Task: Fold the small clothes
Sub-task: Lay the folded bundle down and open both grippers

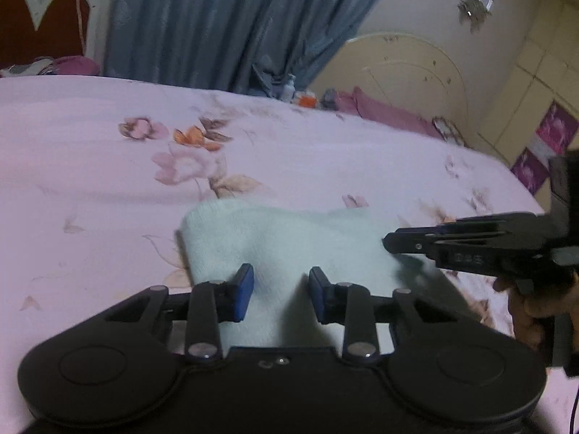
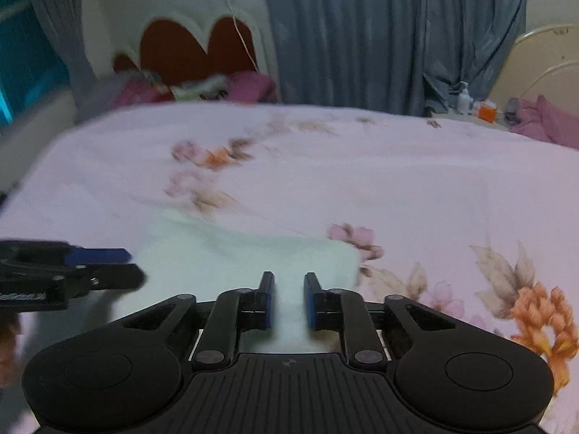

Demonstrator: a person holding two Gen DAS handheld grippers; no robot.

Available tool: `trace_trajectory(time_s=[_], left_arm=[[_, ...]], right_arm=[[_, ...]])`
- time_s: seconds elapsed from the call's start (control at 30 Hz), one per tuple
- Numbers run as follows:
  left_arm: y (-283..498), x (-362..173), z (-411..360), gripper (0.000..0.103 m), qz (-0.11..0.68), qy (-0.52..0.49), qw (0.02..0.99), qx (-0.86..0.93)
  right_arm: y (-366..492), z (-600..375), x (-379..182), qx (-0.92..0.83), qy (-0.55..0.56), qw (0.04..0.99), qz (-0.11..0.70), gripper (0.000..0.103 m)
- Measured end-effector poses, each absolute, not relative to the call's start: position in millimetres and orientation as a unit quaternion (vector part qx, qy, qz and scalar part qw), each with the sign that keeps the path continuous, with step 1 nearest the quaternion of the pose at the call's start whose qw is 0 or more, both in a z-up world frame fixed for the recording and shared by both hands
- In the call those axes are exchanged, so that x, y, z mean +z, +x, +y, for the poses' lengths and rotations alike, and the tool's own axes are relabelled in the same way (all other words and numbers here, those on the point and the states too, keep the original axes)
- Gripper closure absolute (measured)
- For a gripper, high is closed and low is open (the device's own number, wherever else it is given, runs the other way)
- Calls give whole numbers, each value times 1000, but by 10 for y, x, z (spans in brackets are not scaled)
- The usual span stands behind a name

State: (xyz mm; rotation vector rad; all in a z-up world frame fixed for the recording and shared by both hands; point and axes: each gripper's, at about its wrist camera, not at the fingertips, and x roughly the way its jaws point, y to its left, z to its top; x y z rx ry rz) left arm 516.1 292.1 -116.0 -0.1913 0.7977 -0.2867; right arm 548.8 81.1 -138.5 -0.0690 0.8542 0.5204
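A small pale mint cloth [image 1: 289, 231] [image 2: 235, 253] lies flat on the pink floral bedsheet [image 1: 90, 188] [image 2: 416, 181]. My left gripper [image 1: 281, 271] hovers low over the cloth's near part. Its blue pads [image 1: 244, 289] stand apart, and the cloth shows flat in the gap with no pinch visible. In the right wrist view the left gripper [image 2: 130, 264] reaches in over the cloth's left side. My right gripper [image 2: 288, 276] sits at the cloth's right part, jaws nearly together with cloth filling the narrow gap. From the left wrist view the right gripper [image 1: 389, 244] touches the cloth's right edge.
A person's hand [image 1: 524, 307] holds the right gripper's handle. A blue-grey curtain [image 1: 235, 25] [image 2: 380, 36] hangs behind the bed, beside a red heart-shaped headboard [image 2: 195, 50]. Purple bedding [image 1: 391, 112] and small bottles [image 2: 465, 99] lie past the far edge.
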Motion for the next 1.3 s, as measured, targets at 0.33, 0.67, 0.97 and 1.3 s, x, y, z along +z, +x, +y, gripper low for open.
trace_trajectory(time_s=[0.33,0.67,0.97,1.3], left_arm=[[4746,-946,2882,78,359,-79,918,-151],[4613,-1121,2557,78,372,-62,906,-194],[3785,-1047,2579,82,352,-85,915,-179],[3549,-1177,2465,82,366,-99,919,-105]], right_arm=[[5112,658,-1208,282,-28,882,376,92],[4830,638,-1462,260,-69,878,395,92],[4157,592,-1153,337,-52,858,385,92],[4128,528,-1591,281,-83,860,418,92]])
